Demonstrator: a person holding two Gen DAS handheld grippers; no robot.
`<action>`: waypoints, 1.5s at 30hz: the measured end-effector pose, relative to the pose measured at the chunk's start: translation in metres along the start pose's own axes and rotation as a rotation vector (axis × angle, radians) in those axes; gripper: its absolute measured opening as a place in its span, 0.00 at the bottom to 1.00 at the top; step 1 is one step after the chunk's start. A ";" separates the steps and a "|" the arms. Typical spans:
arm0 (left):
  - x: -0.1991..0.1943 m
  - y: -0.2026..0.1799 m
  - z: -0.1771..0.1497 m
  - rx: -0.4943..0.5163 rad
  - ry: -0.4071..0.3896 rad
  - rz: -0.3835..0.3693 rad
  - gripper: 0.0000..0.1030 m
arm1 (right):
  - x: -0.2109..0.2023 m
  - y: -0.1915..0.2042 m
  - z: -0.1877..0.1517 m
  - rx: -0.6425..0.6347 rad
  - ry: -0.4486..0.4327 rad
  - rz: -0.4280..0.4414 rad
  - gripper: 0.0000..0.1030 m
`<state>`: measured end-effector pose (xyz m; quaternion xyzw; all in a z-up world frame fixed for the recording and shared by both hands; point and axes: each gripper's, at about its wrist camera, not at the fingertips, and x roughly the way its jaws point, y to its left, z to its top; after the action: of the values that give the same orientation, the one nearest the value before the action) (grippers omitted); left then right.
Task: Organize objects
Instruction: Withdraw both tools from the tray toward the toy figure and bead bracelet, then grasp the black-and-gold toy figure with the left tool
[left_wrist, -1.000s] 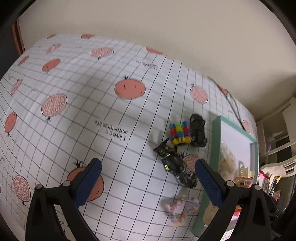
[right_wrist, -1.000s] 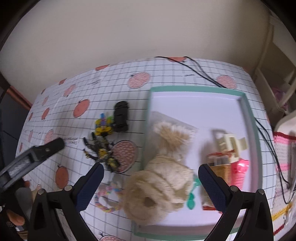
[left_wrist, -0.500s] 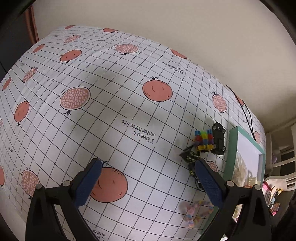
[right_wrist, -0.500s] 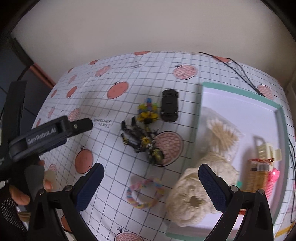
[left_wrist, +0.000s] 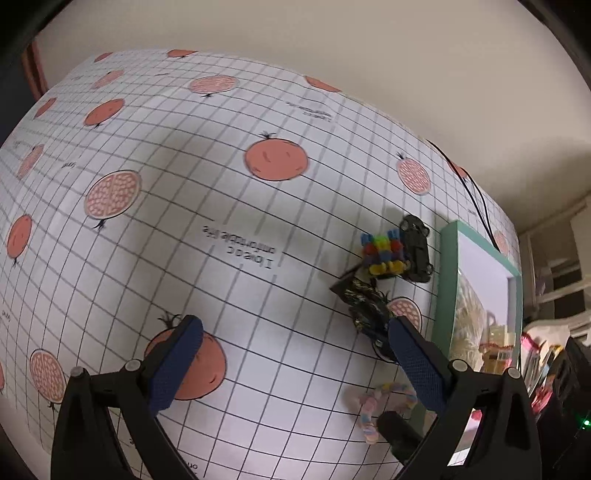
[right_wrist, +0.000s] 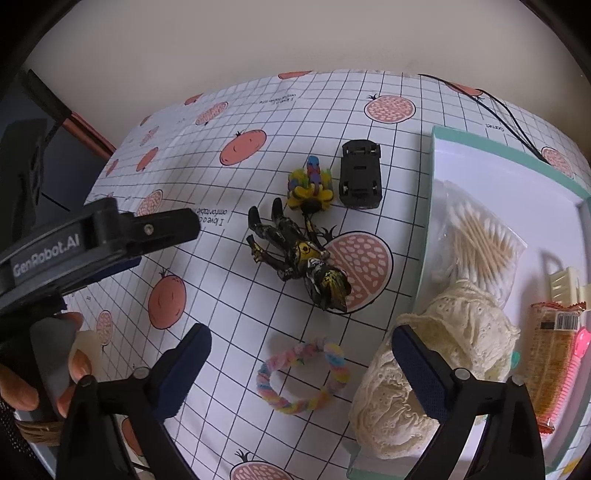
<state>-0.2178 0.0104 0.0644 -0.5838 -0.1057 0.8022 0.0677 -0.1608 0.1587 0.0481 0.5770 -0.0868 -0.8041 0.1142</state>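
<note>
- Right gripper (right_wrist: 301, 363) jaws spread wide, just starting to close, nothing pinched between them; pastel braided ring (right_wrist: 301, 373) lying on the tablecloth (right_wrist: 207, 166) right in the gap, pads not touching it.
- Looks like the reach-in step for that ring, so probably next in line for the tray (right_wrist: 491, 142).
- Just past the ring: black-and-yellow action figure (right_wrist: 299, 254) flat on its back, then the colourful block toy (right_wrist: 312, 184) and black toy car (right_wrist: 360, 173) side by side, all loose on the cloth beside the tray.
- Already in the tray: cream lace bundle (right_wrist: 436, 365) hanging over the near rim, bag of cotton swabs (right_wrist: 480, 236), snack pack (right_wrist: 554, 350), pink comb (right_wrist: 576, 354), cream clip (right_wrist: 565, 282).
- Left gripper (left_wrist: 291, 354) jaws also spread, holding nothing, hovering over bare cloth off to the left of the toys.
- Next move, best guess: drop lower, centre the ring between the pads, squeeze on one side of the braid. Soft and floppy, so could easily slip or fold.
- Right-hand pad sits close to the lace bundle, so worth watching for a snag.
</note>
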 end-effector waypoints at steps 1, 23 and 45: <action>0.001 -0.003 0.000 0.010 0.002 0.000 0.98 | 0.002 0.000 -0.001 -0.007 0.007 -0.005 0.92; 0.027 -0.018 -0.001 0.108 0.055 -0.025 0.98 | 0.019 0.011 -0.015 -0.130 0.081 -0.051 0.89; 0.057 -0.047 0.007 0.209 0.032 -0.015 0.90 | 0.014 -0.002 -0.018 -0.155 0.077 -0.062 0.79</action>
<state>-0.2428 0.0688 0.0257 -0.5854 -0.0246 0.7988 0.1360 -0.1487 0.1564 0.0291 0.5992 -0.0022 -0.7888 0.1368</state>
